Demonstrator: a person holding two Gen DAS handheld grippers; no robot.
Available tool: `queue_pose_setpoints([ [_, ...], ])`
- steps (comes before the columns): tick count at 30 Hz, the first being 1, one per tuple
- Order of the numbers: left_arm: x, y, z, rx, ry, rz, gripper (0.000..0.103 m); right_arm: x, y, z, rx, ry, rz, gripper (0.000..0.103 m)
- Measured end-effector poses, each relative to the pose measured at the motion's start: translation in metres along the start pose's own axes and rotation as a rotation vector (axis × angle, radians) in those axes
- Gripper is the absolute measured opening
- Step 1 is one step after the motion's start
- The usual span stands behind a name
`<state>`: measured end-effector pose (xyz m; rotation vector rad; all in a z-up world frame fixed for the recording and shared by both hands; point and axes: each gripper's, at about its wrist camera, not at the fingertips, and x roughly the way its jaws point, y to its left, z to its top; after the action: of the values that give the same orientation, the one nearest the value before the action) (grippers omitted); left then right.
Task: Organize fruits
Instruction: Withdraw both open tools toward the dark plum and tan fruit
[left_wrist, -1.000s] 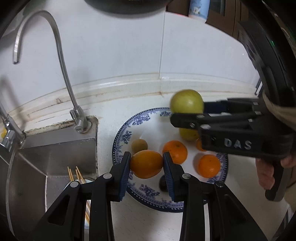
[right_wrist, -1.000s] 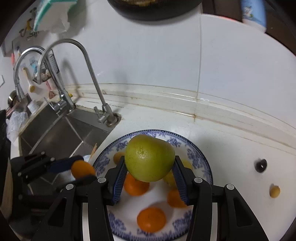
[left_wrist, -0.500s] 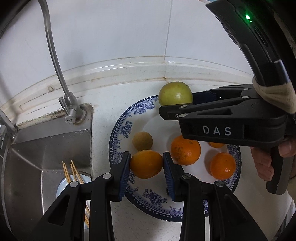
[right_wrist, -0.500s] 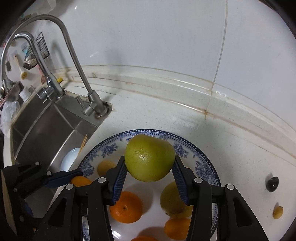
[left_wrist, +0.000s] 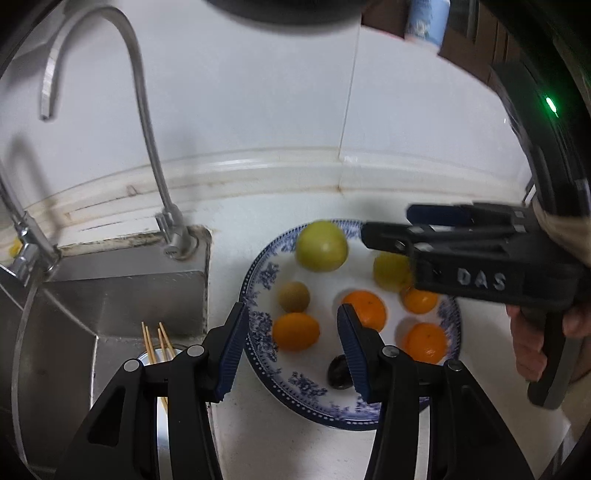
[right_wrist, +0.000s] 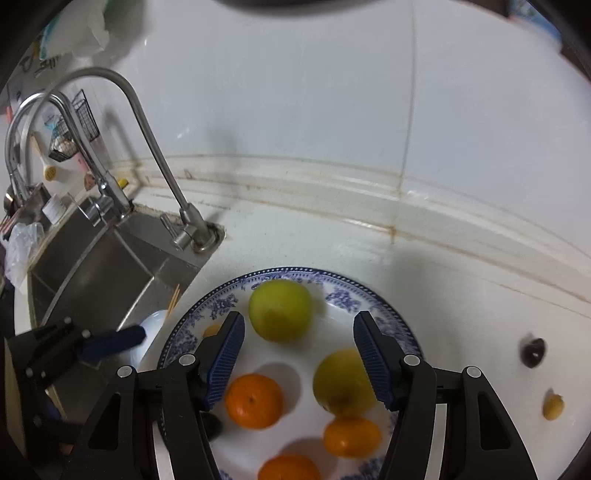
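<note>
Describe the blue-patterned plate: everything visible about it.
The plate is round, white and glossy, probably ceramic, with a blue floral band and a dotted blue edge. It lies flat on the white counter beside the steel sink. It holds two yellow-green fruits, four orange ones, a small brownish one and a small dark one. The open left tool and right tool hover above it; neither visibly touches it.
</note>
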<state>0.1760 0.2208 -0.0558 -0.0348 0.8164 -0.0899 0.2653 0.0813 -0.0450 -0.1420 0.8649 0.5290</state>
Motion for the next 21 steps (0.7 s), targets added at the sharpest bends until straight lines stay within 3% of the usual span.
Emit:
queue_pose_setpoints([
  [9, -0.043, -0.017, 0.007, -0.020, -0.119, 0.005, 0.051, -0.064, -0.007, -0.022, 0.040, -0.125, -0.049, 0.062],
  [21, -0.080, -0.062, 0.014, 0.047, -0.231, -0.023, 0.057, -0.132, -0.023, -0.053, 0.102, -0.218, -0.094, 0.063],
])
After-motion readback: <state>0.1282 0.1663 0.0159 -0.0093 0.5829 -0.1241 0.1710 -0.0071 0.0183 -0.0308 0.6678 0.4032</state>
